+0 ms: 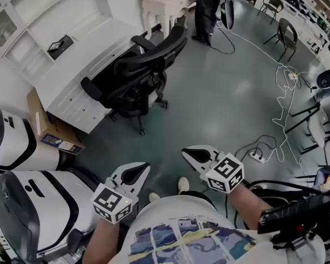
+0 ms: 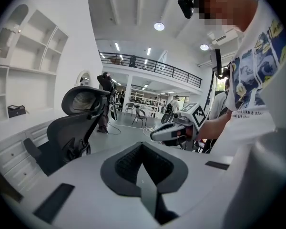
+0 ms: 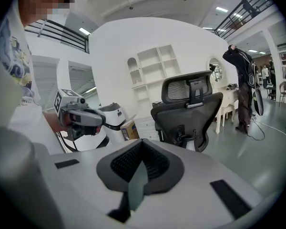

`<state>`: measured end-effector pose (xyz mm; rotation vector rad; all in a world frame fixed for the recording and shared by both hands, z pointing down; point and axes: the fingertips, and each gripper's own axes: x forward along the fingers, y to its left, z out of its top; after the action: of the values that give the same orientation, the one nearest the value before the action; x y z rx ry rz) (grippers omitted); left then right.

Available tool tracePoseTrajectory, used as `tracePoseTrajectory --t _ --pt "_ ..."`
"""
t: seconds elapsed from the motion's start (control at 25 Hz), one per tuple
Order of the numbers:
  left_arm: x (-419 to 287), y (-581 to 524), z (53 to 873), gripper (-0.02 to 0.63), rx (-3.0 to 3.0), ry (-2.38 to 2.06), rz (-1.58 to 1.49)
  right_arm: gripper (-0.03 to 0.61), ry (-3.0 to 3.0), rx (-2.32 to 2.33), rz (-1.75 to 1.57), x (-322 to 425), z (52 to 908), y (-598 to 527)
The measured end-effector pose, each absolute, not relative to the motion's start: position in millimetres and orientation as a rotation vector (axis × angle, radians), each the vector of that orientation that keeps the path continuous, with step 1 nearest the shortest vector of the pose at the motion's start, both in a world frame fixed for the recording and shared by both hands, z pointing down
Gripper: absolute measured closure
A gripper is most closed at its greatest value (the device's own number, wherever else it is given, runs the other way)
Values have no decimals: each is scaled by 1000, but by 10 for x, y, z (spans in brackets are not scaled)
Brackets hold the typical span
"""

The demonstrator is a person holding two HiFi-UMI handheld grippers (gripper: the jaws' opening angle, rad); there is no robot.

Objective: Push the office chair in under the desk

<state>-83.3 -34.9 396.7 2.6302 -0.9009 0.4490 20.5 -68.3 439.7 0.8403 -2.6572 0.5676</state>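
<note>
A black office chair (image 1: 140,76) stands on the grey floor, turned at an angle and pulled out from the white desk (image 1: 71,92); its seat is near the desk's front edge. It also shows in the left gripper view (image 2: 71,128) and the right gripper view (image 3: 188,113). My left gripper (image 1: 145,168) and right gripper (image 1: 185,153) are held close to my body, well short of the chair. Both are shut with nothing between the jaws. Each one's own jaws meet in its own view, left (image 2: 142,146) and right (image 3: 140,144).
A cardboard box (image 1: 47,128) sits beside the desk's end. White rounded machines (image 1: 22,147) stand at my left. Cables (image 1: 280,103) and a power strip (image 1: 257,157) lie on the floor to the right. A person (image 1: 206,10) stands by a white table (image 1: 162,4) at the back.
</note>
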Motion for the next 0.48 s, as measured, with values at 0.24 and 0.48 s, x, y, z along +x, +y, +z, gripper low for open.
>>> tracePoseTrajectory --t 0.24,0.48 --pt "-1094 -68 4063 601 2620 -895 477 554 -2634 812 562 -92 4439 -387" --pt "-1275 112 4065 600 2623 -882 448 554 -2641 784 529 -390 4385 -189"
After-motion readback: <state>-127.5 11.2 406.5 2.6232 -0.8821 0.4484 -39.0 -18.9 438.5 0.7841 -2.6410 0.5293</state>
